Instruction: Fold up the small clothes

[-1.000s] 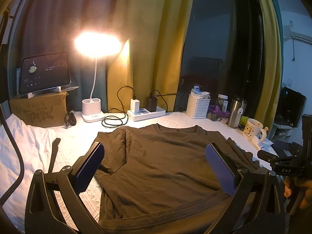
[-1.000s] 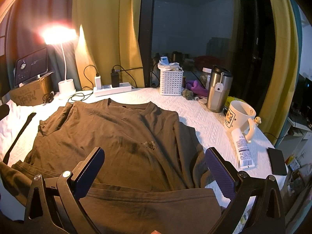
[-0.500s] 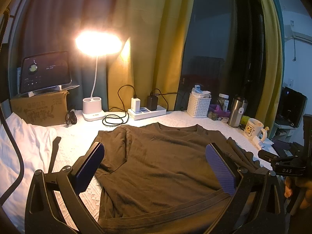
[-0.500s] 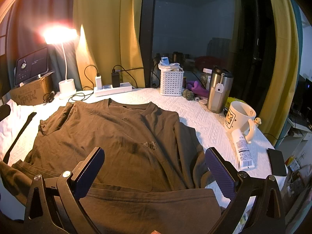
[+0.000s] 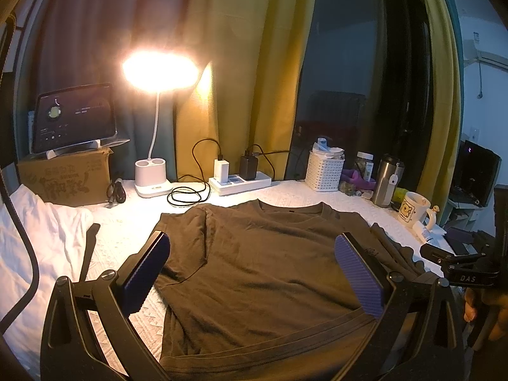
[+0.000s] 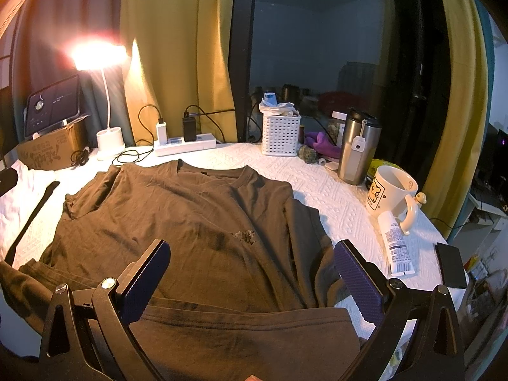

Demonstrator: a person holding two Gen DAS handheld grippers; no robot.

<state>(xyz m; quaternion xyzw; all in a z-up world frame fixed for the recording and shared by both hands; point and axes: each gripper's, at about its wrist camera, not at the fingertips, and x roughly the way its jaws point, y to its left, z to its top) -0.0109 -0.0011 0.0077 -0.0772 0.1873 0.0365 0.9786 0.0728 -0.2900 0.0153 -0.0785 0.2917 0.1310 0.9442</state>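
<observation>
Only the right wrist view catches the phone (image 6: 451,265) and the full tube (image 6: 395,246) by the mug (image 6: 389,195); the left wrist view adds the white cloth (image 5: 38,238). The white basket (image 6: 281,135) is stuffed with crumpled bits. Left gripper (image 5: 252,277) and right gripper (image 6: 252,277) both gape wide, gripping nothing, above the brown T-shirt (image 6: 177,219) spread flat on the table (image 6: 333,200).

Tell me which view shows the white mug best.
The right wrist view: the white mug is near, its printed face and handle clear, beside the steel tumbler. The left wrist view shows it small near the right edge.
</observation>
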